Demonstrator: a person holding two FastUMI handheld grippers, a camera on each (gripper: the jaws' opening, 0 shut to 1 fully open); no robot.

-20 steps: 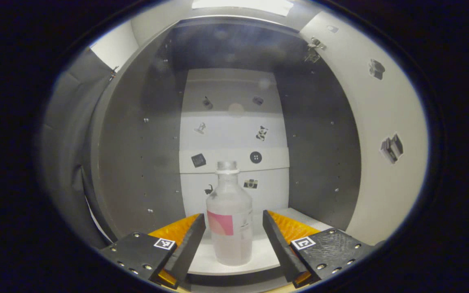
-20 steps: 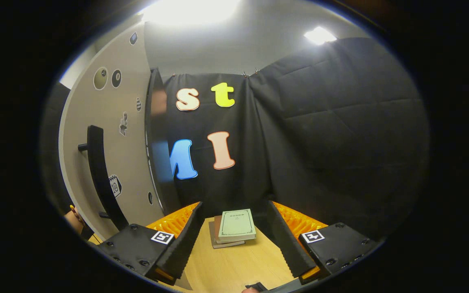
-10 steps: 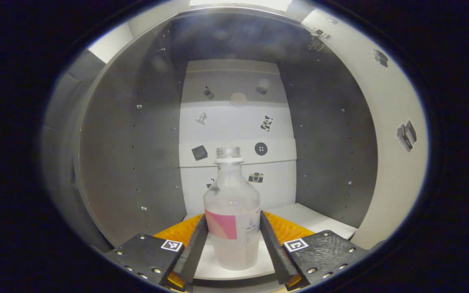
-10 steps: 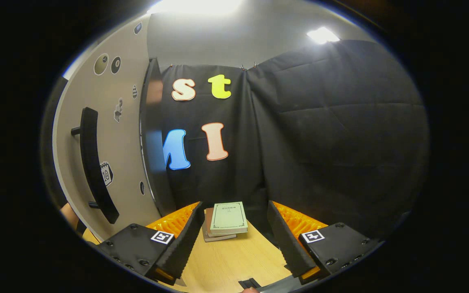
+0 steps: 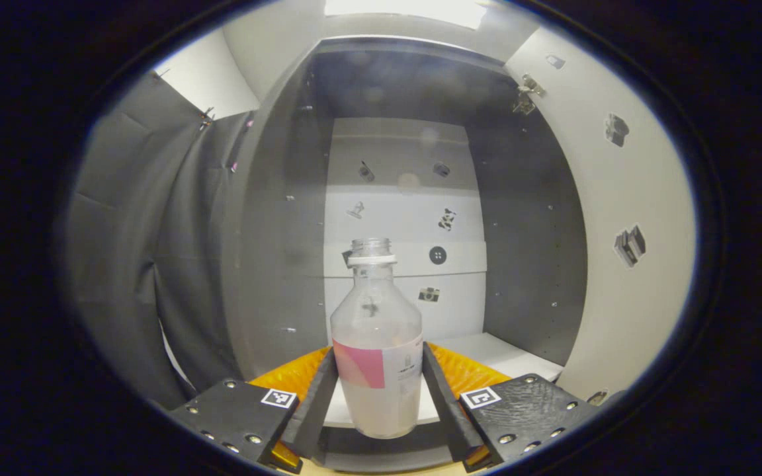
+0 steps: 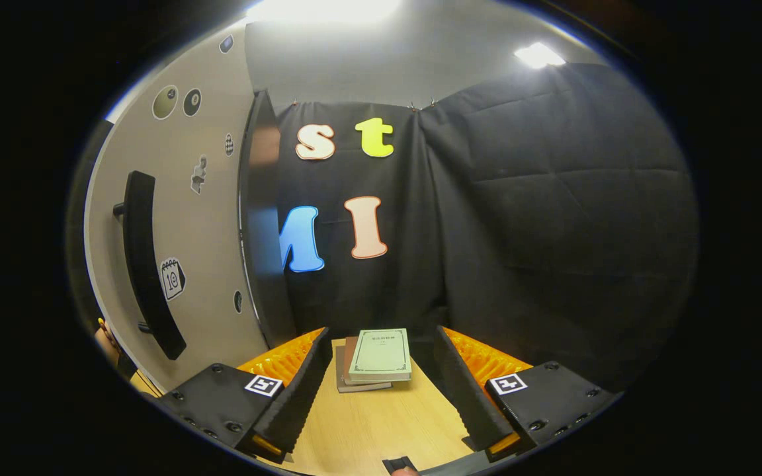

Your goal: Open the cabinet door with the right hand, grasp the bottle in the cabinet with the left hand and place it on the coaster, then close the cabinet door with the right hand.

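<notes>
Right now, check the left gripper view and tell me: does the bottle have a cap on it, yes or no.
No: the bottle, held between the left tool's fingers, shows an open threaded neck with only a white ring below it.

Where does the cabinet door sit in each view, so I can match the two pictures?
Left gripper view: the cabinet door stands open along the right edge, inner face showing, right of the bottle.
Right gripper view: the cabinet door is at the left, outer face with its black handle.
Shared landmark: the black cloth wall.
</notes>
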